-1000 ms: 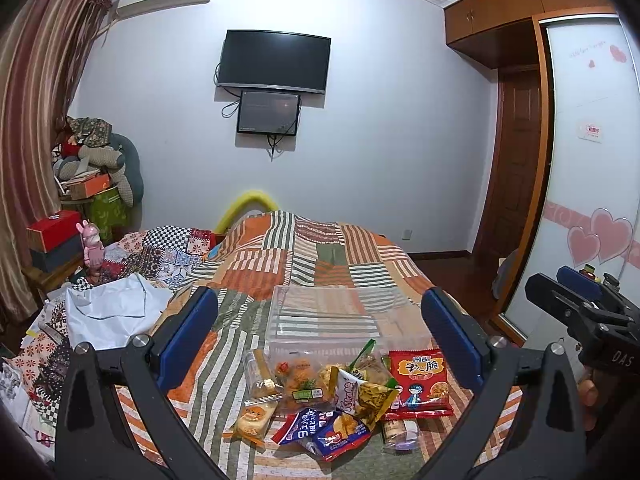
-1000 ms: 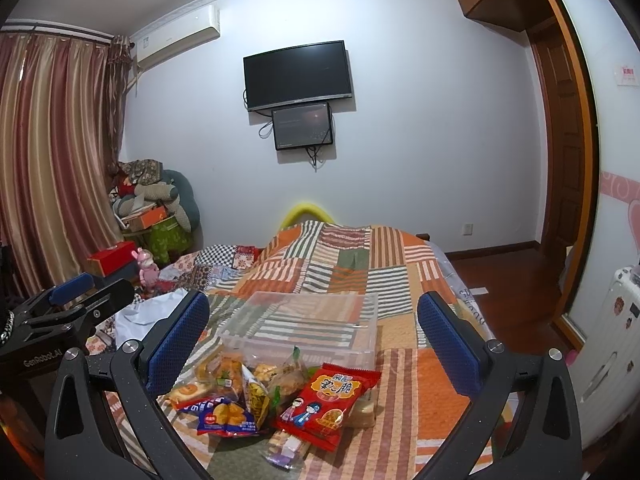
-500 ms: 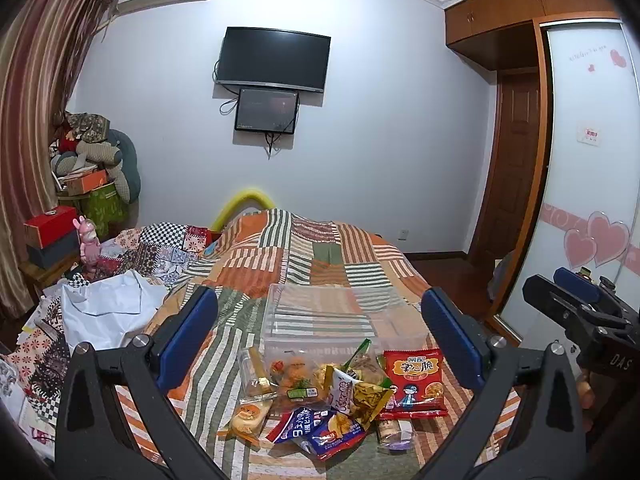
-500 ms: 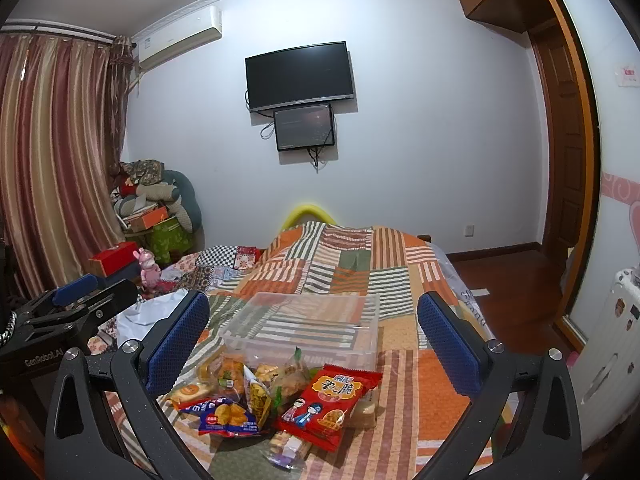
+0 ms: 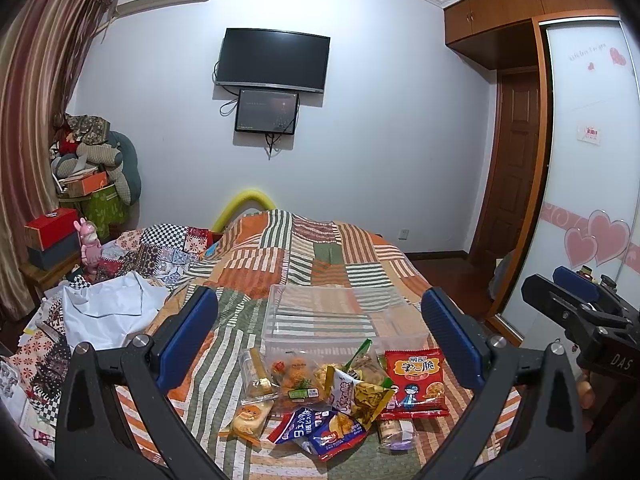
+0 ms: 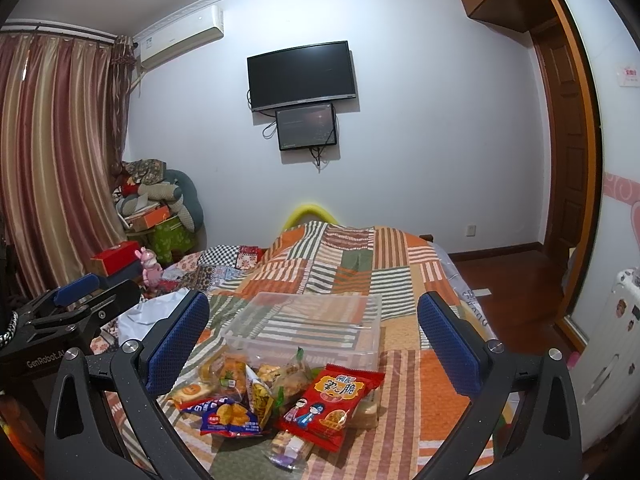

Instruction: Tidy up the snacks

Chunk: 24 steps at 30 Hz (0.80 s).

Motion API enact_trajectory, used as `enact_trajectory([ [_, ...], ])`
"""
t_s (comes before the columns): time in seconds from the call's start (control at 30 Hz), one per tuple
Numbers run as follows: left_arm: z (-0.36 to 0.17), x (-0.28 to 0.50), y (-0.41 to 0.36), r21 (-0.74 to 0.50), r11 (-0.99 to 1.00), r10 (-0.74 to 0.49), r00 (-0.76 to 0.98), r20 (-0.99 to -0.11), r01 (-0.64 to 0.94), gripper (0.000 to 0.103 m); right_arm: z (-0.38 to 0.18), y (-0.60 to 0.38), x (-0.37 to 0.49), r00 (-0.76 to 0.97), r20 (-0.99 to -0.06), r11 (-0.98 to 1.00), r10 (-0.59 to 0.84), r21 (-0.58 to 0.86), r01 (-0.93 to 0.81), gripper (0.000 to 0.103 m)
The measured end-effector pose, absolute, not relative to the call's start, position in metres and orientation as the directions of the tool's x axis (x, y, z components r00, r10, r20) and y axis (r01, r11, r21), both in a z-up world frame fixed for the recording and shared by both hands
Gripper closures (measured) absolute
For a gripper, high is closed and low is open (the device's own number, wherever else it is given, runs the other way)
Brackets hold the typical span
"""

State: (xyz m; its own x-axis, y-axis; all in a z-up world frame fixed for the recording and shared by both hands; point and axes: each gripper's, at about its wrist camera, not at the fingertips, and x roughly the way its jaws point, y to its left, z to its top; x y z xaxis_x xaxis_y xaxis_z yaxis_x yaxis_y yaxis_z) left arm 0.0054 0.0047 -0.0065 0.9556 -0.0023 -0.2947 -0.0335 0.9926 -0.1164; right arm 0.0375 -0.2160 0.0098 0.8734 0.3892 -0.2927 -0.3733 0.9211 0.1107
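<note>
1. Left wrist view: left gripper hangs over the near end of the bed, jaws wide apart, nothing between them, likely framing the pile for a first pick.
2. Snack packets sit in a loose heap at the bed's near edge: red noodle-snack packet on the right, blue chip packet nearest, wrapped cake at left.
3. Clear plastic bin lies just behind the heap, empty, touching it, probably the target, so carries are short.
4. Right gripper shows off the bed's right edge; state cannot tell here.
5. Right wrist view: right gripper jaws spread, empty, above same heap; red noodle-snack packet nearest it.
</note>
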Motion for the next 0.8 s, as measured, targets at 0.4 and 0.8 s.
enact_trajectory([
  [0.4, -0.005, 0.004, 0.005, -0.110, 0.993, -0.002, 0.955, -0.295, -0.032, 0.000, 0.008, -0.213, 0.039, 0.869, -0.299, 0.919, 0.393, 0.101, -0.381, 0.000],
  [0.8, -0.011, 0.015, 0.007, -0.085, 0.996, -0.008, 0.944, -0.330, -0.021, 0.000, -0.002, -0.213, 0.047, 0.857, -0.342, 0.922, 0.385, 0.097, -0.376, 0.000],
])
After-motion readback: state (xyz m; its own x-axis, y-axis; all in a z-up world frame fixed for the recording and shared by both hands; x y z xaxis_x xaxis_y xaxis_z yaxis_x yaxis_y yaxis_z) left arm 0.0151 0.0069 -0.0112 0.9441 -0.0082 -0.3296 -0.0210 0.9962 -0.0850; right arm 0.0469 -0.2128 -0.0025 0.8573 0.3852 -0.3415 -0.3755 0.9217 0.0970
